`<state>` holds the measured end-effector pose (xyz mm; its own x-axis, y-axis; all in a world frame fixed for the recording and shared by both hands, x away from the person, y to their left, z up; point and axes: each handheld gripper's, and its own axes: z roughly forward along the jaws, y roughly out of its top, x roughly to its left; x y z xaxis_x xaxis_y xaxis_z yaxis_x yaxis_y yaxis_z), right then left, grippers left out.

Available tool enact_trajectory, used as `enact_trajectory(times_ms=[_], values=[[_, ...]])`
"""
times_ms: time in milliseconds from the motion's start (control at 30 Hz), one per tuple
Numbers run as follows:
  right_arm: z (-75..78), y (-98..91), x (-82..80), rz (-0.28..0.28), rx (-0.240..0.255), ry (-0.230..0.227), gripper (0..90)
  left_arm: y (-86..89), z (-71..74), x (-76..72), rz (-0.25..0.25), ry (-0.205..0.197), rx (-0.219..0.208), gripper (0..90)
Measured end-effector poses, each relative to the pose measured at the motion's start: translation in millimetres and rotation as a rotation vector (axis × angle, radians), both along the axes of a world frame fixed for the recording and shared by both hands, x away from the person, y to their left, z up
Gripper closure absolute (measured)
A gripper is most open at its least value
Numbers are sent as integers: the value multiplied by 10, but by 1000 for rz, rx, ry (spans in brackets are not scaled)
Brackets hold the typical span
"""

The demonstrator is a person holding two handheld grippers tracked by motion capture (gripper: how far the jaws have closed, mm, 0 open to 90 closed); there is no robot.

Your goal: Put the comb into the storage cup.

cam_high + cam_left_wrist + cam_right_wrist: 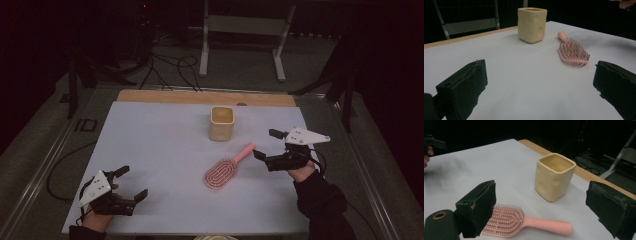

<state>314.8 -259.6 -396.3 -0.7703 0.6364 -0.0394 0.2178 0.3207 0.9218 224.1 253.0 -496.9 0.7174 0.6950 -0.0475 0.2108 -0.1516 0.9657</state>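
Both grippers, left gripper [131,184] and right gripper [267,144], are black with blocky padded jaws, each topped by a grey three-cornered plate (screw-dotted); behind the right one, a dark sleeve [320,200].

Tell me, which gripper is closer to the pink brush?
The right gripper: it hovers just beside the brush at its handle end, open. The left gripper sits far off near the table's front left corner.

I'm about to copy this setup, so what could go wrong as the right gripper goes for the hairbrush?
The right gripper hangs open by the pink hairbrush handle; the thin, flat handle could slip or pivot when pinched. The yellow cup stands upright just beyond it, so a swing of the brush might tip it.
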Motion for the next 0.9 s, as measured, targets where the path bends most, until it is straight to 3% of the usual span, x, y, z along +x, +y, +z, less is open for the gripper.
enact_trajectory(times_ms=[267,433,900], values=[[-42,96,260,-2,-37,25,111,1,0,-2,-1,0,-3,1],[-149,180,448,-5,-71,56,134,1,2,-1,-3,-1,-2,1],[-355,265,742,-17,-117,116,213,2,0,1,-4,1,-6,1]])
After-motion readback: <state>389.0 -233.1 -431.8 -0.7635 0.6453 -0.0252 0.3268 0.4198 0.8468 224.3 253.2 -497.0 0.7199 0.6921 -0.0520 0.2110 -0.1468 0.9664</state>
